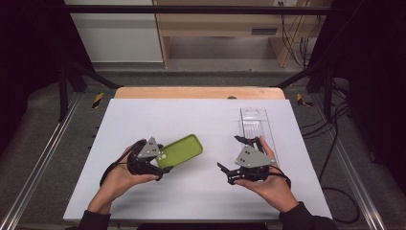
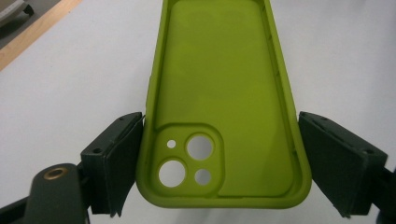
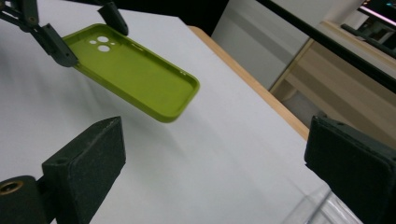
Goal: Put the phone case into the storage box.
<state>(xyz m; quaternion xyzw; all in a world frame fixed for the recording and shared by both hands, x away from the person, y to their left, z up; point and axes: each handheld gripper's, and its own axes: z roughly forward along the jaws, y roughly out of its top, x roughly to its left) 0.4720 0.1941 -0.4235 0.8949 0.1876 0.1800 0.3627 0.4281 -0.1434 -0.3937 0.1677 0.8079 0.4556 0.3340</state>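
The left tongs [image 1: 160,165] pinch a lime-green silicone phone case [image 1: 181,151] by its camera-cutout end, one jaw pressed against each long side wall, as the left gripper view shows with the case [image 2: 224,107] running straight out away from the jaws. The case is held clear of the white table [image 1: 143,124]: in the right gripper view it [image 3: 135,77] hangs above the surface, open side up and roughly level, its free end tipped slightly down. From above it sits left of the table's middle, nearer the near edge than the far one, its long axis pointing from the left tongs toward the far right. The right tongs [image 1: 237,153] are spread wide with nothing between them, over the right part of the table just beside a clear plastic tray [image 1: 256,122] that lies lengthwise toward the far right corner. The relation that matters is this: the case's free end points toward the right tongs and the tray, but is still well apart from both, with bare table between. The left hand [image 1: 117,179] already carries the case, so it looks the better placed to bring it across; the right tongs, jaws facing the case's free short end, seem ready to take it end-on if a handover is meant.
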